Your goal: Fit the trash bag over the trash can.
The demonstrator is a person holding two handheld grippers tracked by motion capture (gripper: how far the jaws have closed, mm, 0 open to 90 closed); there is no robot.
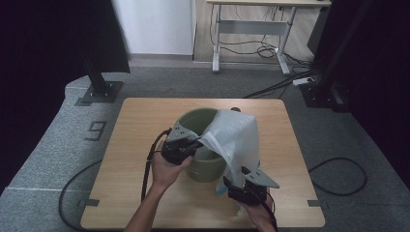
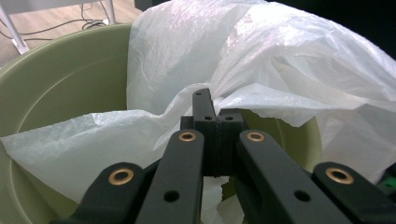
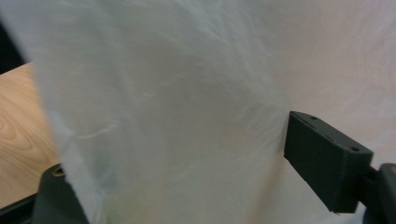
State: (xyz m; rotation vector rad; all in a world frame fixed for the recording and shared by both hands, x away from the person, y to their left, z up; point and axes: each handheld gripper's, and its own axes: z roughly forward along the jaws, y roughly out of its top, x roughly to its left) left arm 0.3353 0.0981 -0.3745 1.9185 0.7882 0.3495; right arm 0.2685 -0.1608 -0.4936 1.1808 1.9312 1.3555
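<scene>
At mid-table, a bag [image 1: 238, 140] draped over a bin [image 1: 205, 166] is pinched by the left gripper [image 1: 196, 143], while the right gripper [image 1: 235, 186], jaws apart, is screened by it.

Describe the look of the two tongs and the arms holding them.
Both tongs, left and right, are black, each topped by a grey three-cornered plate and trailing a black cable. The left gripper view shows brass-coloured rivets on the black linkage arms. The forearms are bare; no sleeves show.
</scene>
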